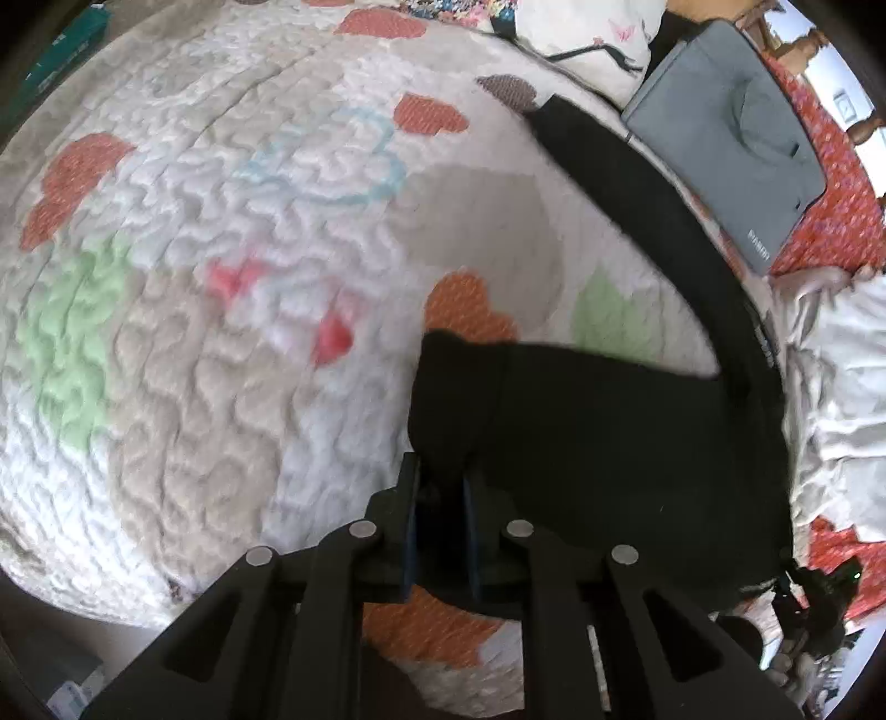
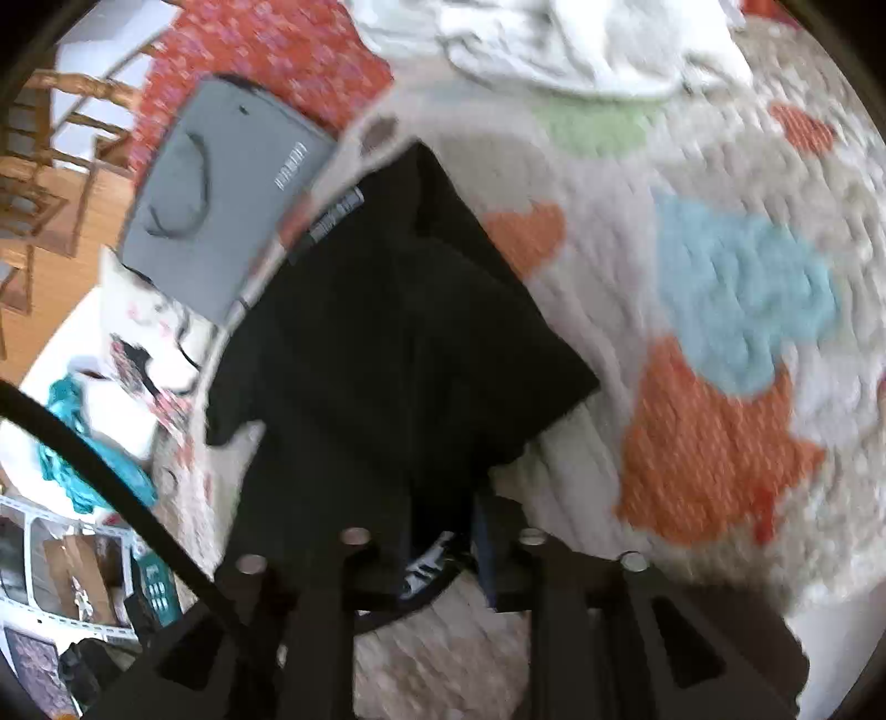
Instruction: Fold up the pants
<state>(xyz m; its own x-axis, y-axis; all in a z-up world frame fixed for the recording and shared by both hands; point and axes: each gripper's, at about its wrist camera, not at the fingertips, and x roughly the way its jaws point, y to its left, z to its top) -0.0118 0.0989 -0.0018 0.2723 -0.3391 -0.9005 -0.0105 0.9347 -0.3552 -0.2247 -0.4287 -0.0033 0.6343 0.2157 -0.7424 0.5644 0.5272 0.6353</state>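
Both grippers have a bite on the black fabric pants (image 1: 598, 421) right now. The black two-finger left gripper (image 1: 440, 498) is clamped on a corner of the cloth, with its jaws drawn close and fabric bunched between them. The black two-finger right gripper (image 2: 443, 531) is doing the same on its end — cloth runs down into the narrow gap between its fingers. The pants hang partly lifted over the white textured bedspread with orange, green and blue patches (image 1: 221, 387), toward the edge where a flat grey zip case (image 1: 725, 127) lies just beside them. A rumpled white sheet (image 2: 554, 44) sits further along that edge — red patterned fabric (image 2: 266, 50) is next to the case.
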